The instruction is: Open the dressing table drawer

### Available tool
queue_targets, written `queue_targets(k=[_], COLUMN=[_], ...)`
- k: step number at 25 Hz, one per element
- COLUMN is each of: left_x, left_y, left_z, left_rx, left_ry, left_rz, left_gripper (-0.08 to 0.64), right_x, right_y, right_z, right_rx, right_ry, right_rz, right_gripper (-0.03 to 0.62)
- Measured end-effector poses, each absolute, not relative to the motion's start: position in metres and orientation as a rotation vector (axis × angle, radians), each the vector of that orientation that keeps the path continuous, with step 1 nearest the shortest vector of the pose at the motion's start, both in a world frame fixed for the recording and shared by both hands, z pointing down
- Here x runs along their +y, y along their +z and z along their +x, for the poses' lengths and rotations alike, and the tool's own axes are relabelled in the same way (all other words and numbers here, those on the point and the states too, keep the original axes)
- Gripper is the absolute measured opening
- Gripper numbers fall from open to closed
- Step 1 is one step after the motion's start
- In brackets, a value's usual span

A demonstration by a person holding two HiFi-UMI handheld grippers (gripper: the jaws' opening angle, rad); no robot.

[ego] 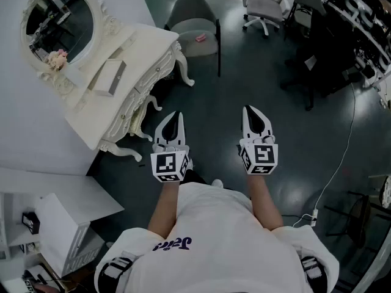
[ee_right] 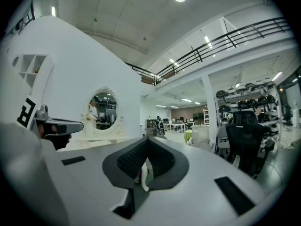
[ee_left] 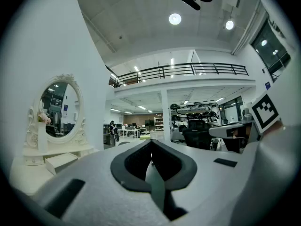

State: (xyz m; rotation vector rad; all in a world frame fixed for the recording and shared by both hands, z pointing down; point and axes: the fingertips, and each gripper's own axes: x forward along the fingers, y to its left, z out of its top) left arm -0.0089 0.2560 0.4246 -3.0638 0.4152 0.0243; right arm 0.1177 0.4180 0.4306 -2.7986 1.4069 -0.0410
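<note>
The cream dressing table [ego: 137, 50] with its oval mirror [ego: 61, 23] stands against the white wall at the upper left. Its drawer front with small knobs [ego: 129, 112] faces the dark floor. My left gripper [ego: 174, 116] is held level, a short way right of the table's front corner and apart from it, jaws shut and empty. My right gripper [ego: 249, 110] hangs level beside it, farther right, also shut on nothing. The left gripper view has the table [ee_left: 49, 161] low at the left, past the shut left gripper [ee_left: 150, 145]. In the right gripper view the mirror [ee_right: 104, 112] is far off beyond the right gripper [ee_right: 146, 142].
A grey round-backed chair [ego: 192, 26] stands just past the table's right end. Farther back are an office chair [ego: 264, 5] and dark desks [ego: 342, 35] at the right. A white shelf unit [ego: 55, 224] is at the lower left. A cable [ego: 342, 157] trails over the floor.
</note>
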Motion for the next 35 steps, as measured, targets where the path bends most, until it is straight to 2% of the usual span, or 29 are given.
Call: queue_targets(k=[11,23,35], left_x=[0.188,-0.015,-0.194], left_y=[0.452,0.445,0.454], left_z=[0.017,0.073,0.038], left_rx=[0.477,0.675,1.1], left_ry=[-0.043,0.006,0.022], left_rz=[-3.103,-3.109,-3.042], left_gripper=[0.015,0.015,0.015], right_x=[0.311,0.061,-0.164], right_y=[0.468,0.457,0.468], right_z=[0.129,0.171,0.124], right_rx=[1.631,1.987,2.474], right_ry=[-0.224,-0.256,-0.341], right_rz=[-2.586,-2.417,-2.076], right_gripper=[0.011,0.011,0.012])
